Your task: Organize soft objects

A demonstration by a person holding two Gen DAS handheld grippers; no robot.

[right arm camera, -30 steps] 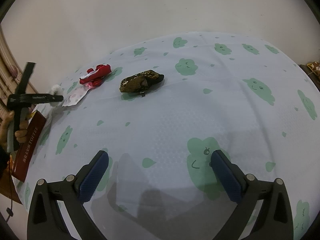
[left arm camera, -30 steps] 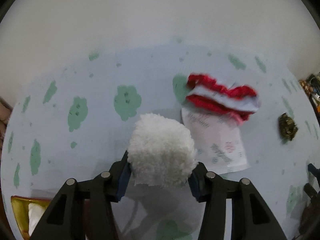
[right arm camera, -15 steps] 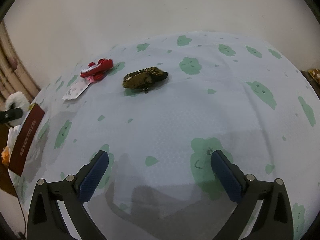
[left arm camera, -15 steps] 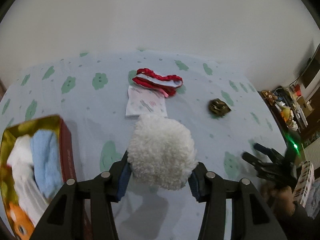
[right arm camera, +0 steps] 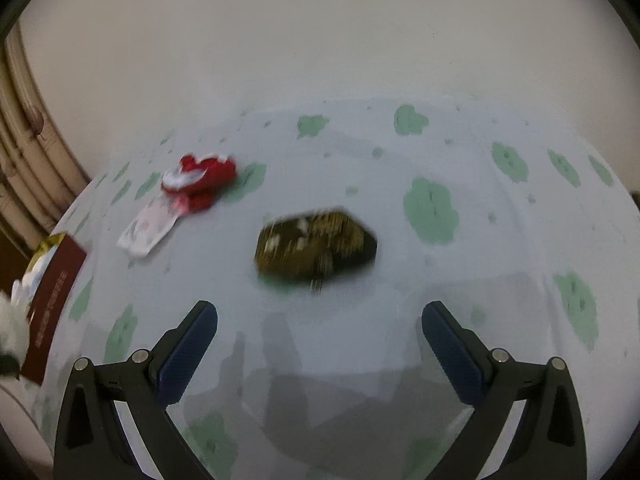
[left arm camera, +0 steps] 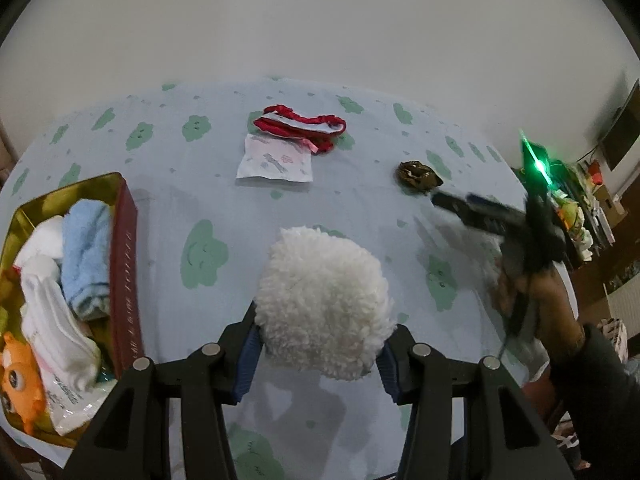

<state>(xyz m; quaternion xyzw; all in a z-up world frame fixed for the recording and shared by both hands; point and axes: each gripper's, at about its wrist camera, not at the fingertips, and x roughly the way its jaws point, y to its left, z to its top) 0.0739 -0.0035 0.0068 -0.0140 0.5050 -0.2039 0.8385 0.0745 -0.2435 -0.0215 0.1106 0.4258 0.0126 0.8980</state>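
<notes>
Left wrist view: left gripper [left arm camera: 320, 354] has its jaws clamped about halfway on a white fluffy ball [left arm camera: 324, 304], same hold as a sec ago, but the view has pulled back and swung left, so the gold tin [left arm camera: 124, 248] with red sides now shows at the left edge, where a sec ago only its corner peeked in. Looks like the ball is being carried to that tin, not dropped yet; it hangs above the cloud-print sheet [left arm camera: 168, 168], right of the tin. Count here: 1 fluffy ball, 1 tin w/ a blue cloth [left arm camera: 86, 252], some white cloths (can't count them) & 1 orange plush [left arm camera: 20, 380] inside; on the sheet 1 red-and-white cloth [left arm camera: 298, 126], touching 1 white packet [left arm camera: 274, 160], and 1 brown pouch [left arm camera: 418, 176] well apart. Right wrist view: right gripper [right arm camera: 320, 344] is wide open w/ nothing between the jaws; the brown pouch [right arm camera: 316, 246] now sits much closer & nearly centred ahead of them, blurred, so prob. next pick. Also 1 red-and-white cloth [right arm camera: 198, 178], 1 packet [right arm camera: 150, 228], tin [right arm camera: 56, 288] at left edge
</notes>
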